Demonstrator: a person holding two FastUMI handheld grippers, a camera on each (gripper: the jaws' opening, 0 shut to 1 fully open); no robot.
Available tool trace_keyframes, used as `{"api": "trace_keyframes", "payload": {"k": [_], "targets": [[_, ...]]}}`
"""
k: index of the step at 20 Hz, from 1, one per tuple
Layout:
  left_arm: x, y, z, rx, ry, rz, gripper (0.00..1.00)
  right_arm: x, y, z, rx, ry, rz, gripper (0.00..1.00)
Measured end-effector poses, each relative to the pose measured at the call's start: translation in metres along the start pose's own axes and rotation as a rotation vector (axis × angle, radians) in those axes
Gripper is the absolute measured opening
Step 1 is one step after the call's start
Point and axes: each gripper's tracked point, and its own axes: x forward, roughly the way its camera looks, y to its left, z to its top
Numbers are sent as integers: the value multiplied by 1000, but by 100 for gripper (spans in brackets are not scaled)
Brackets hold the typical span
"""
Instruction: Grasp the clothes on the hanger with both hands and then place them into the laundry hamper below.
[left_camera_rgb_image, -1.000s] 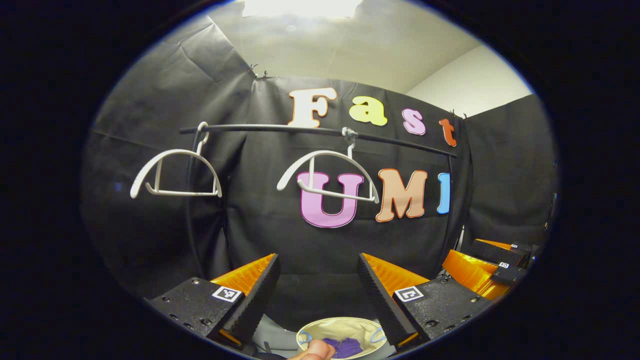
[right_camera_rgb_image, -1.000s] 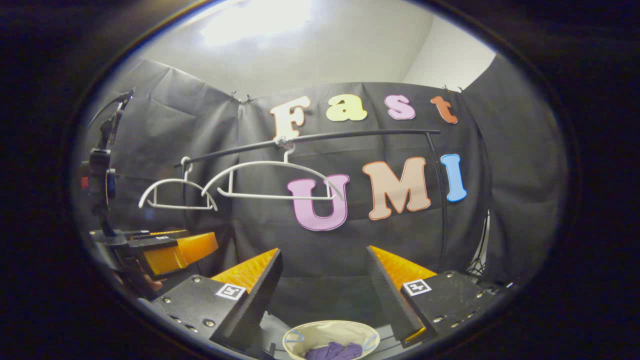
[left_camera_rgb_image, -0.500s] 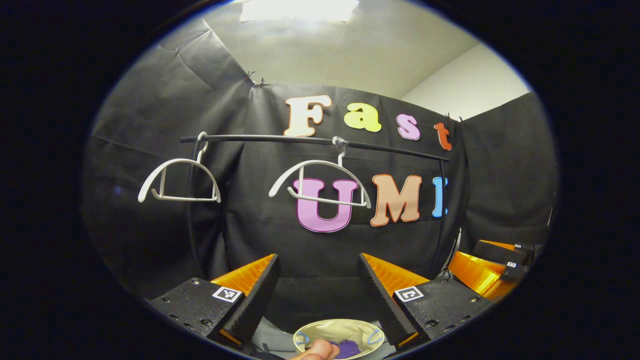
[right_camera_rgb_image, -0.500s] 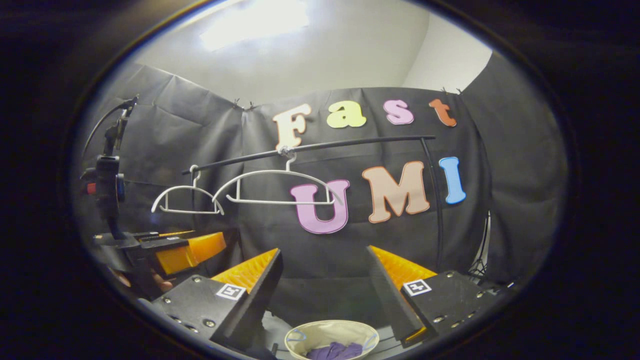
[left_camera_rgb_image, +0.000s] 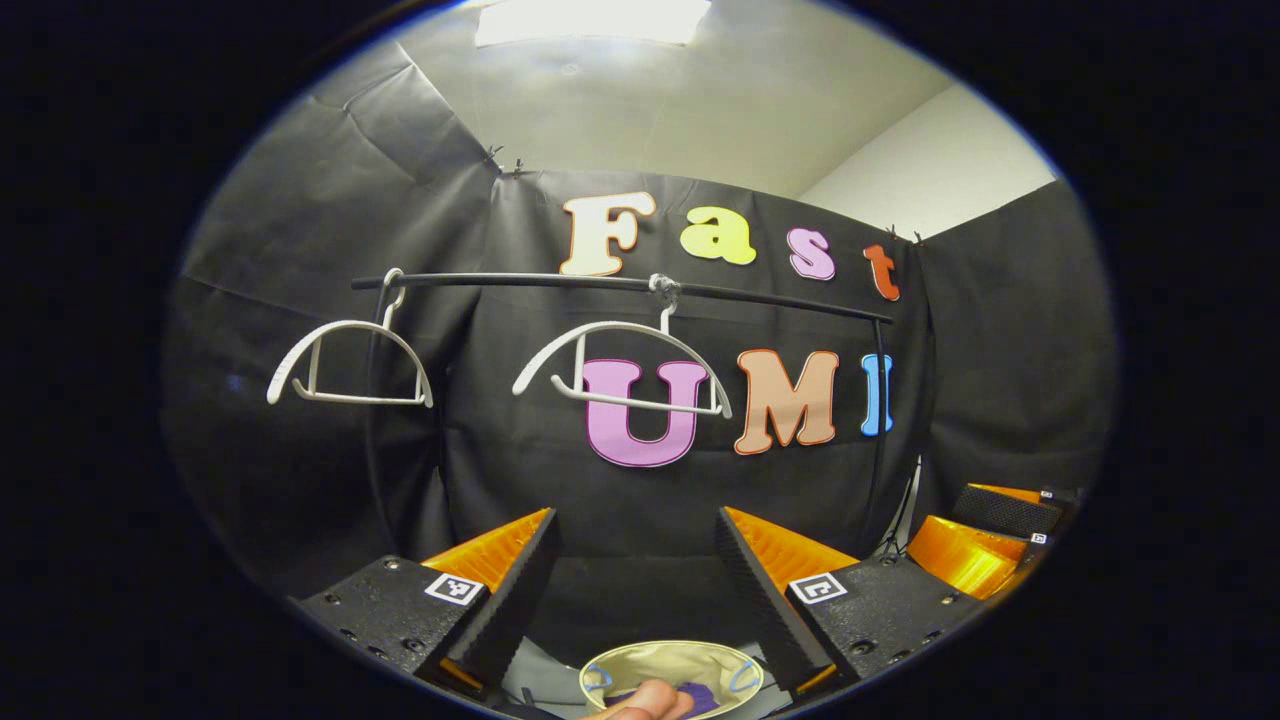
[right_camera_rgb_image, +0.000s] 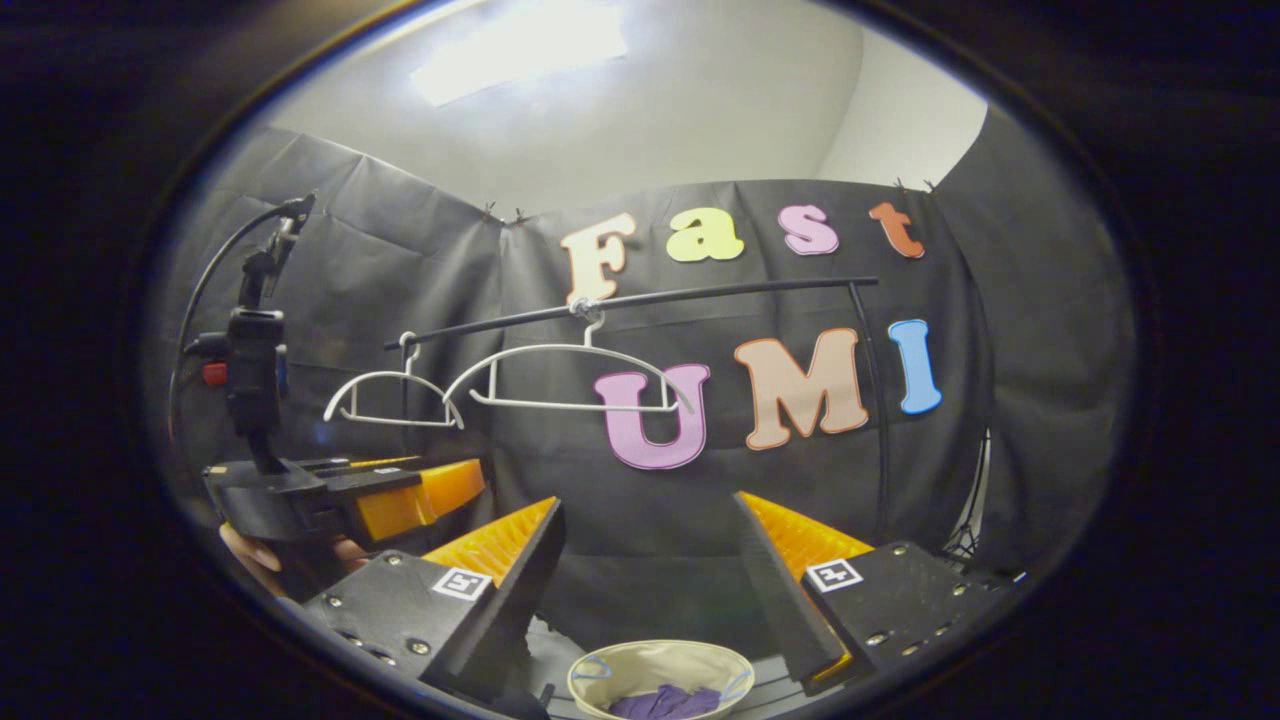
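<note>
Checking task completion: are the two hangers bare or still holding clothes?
Bare: both white hangers hang empty; purple clothes lie in the hamper.

Purple clothes (right_camera_rgb_image: 668, 702), beige hamper (right_camera_rgb_image: 660, 662), white hangers (right_camera_rgb_image: 570, 375)

Laundry hamper (left_camera_rgb_image: 672, 668) cut off by the lower edge in the left gripper view, purple clothes (left_camera_rgb_image: 702, 694) inside partly hidden behind a fingertip (left_camera_rgb_image: 650, 702). Right tongs (left_camera_rgb_image: 985, 530) cropped at the far right.
</note>
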Motion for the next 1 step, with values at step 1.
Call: {"api": "trace_keyframes", "payload": {"k": [1], "targets": [[3,-2,-3,-2,4,2,92,2,-1,-4,-7,12,6,100]]}}
